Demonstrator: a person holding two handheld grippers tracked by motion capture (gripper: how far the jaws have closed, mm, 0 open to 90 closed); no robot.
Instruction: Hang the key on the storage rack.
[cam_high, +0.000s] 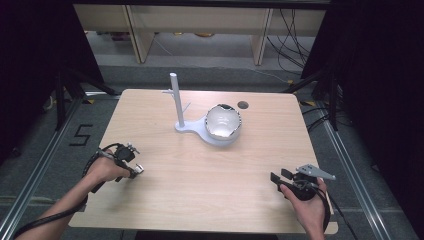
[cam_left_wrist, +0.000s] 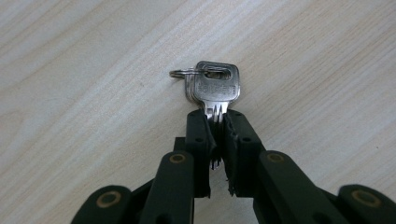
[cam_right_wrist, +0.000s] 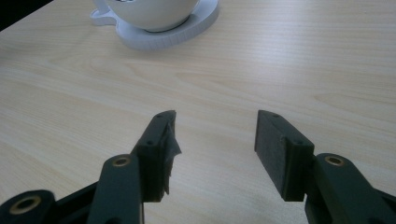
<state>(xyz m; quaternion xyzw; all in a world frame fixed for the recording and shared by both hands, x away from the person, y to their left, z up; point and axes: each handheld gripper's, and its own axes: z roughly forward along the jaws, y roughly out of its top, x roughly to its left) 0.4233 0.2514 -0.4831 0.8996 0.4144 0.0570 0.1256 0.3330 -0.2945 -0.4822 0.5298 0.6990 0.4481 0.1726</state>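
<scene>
Gripping keys at the near-left table edge

The left gripper (cam_left_wrist: 216, 122) is clamped on the blades of the keys (cam_left_wrist: 215, 86), ring end lying over the table (cam_left_wrist: 93, 93). The right gripper (cam_right_wrist: 215, 135) is held spread at near right. A white bowl (cam_high: 223, 122) is seated on a stand (cam_high: 187, 127) mid-table.

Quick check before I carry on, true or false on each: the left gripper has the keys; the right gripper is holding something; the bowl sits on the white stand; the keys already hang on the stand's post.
1. The left gripper is shut on the keys. True.
2. The right gripper holds something. False: its jaws stand open with nothing between them.
3. The bowl sits on the base of the white stand. True.
4. The keys hang on the stand's post. False: they are clamped by the blades in the left gripper, over the table.
</scene>
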